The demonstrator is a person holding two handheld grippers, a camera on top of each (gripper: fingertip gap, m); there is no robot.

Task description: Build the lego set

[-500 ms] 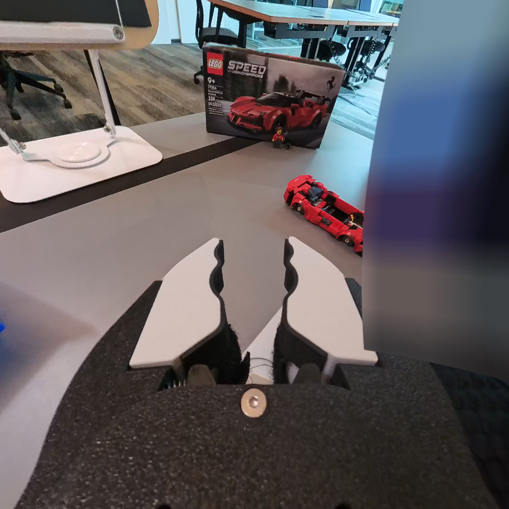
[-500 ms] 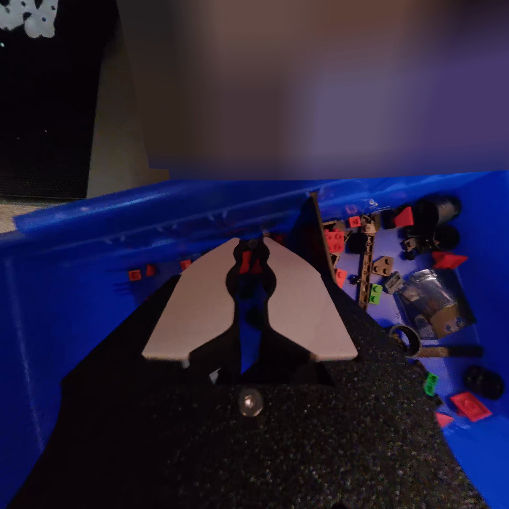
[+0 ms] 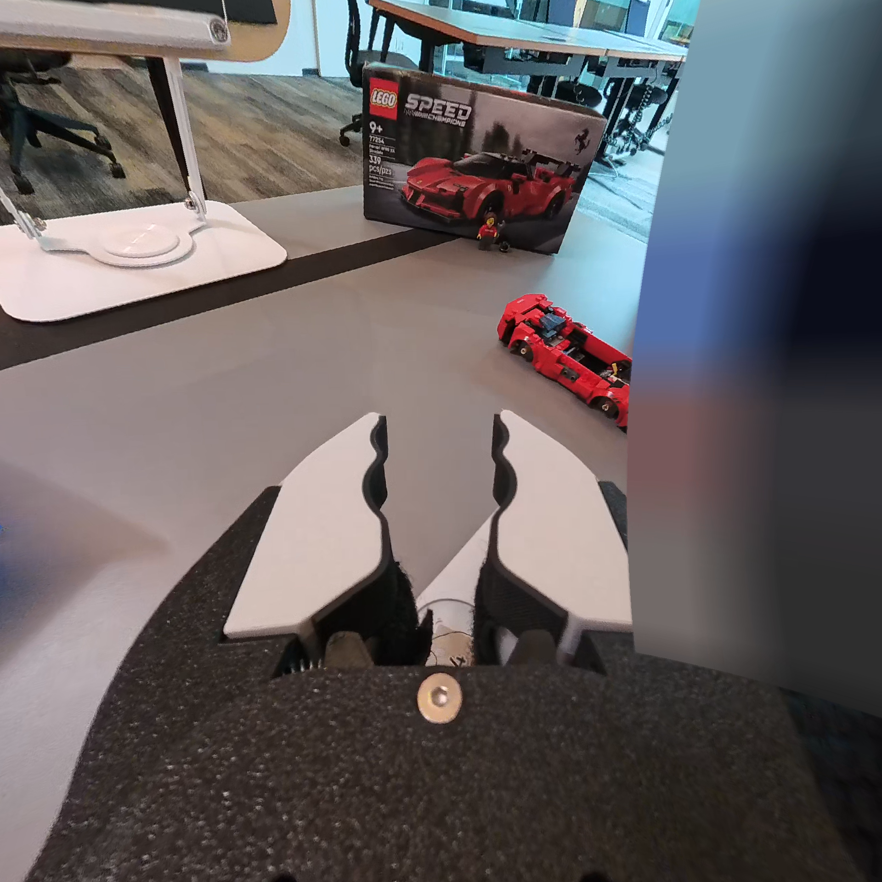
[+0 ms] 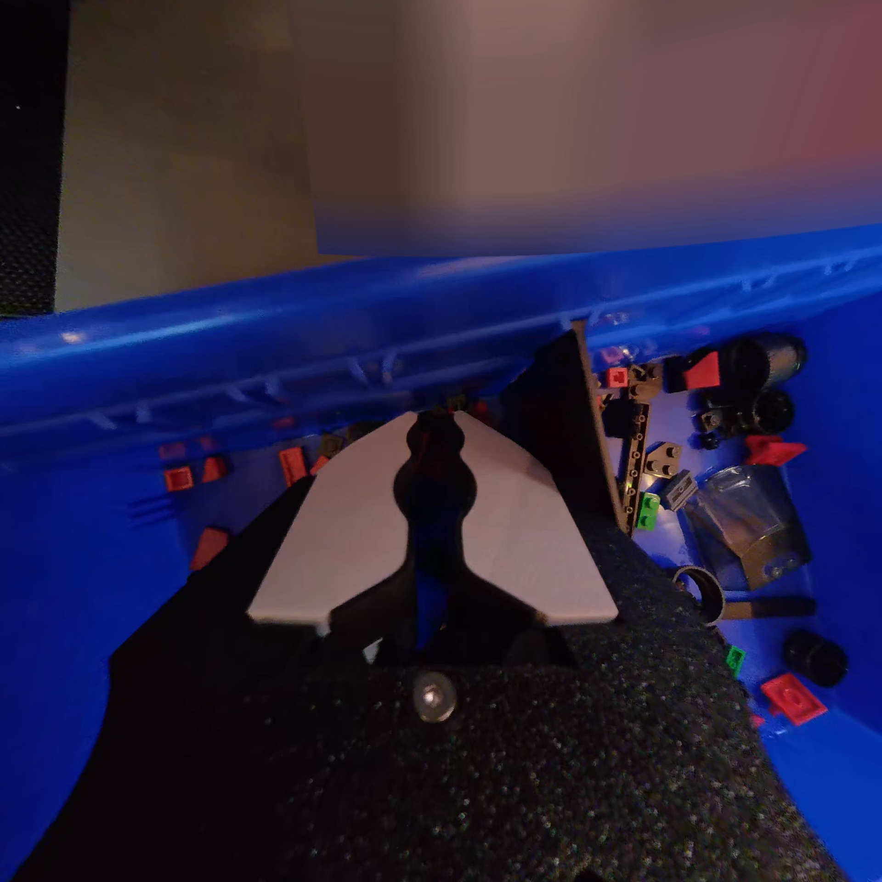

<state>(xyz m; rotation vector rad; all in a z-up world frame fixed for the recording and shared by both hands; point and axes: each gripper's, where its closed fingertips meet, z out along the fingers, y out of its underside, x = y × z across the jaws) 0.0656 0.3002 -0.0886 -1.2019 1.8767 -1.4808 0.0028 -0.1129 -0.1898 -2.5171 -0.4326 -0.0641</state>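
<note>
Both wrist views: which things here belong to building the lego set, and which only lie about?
For the job:
- red lego car, partly built
- blue bin of loose pieces
- right gripper, tips nearly together inside the bin
- left gripper, open over the table
- set box

Lying about:
- white stand
- office chairs

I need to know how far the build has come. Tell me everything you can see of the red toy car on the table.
The red toy car is a low, brick-built sports car of shiny plastic, resting upright on the grey table at an angle to its edge. Its top is open, showing dark blue and black pieces inside. Hubs show along its side, but no tyres can be made out. A blurred patch hides one end. Nothing touches it; the left gripper hangs open, apart from it.
</note>
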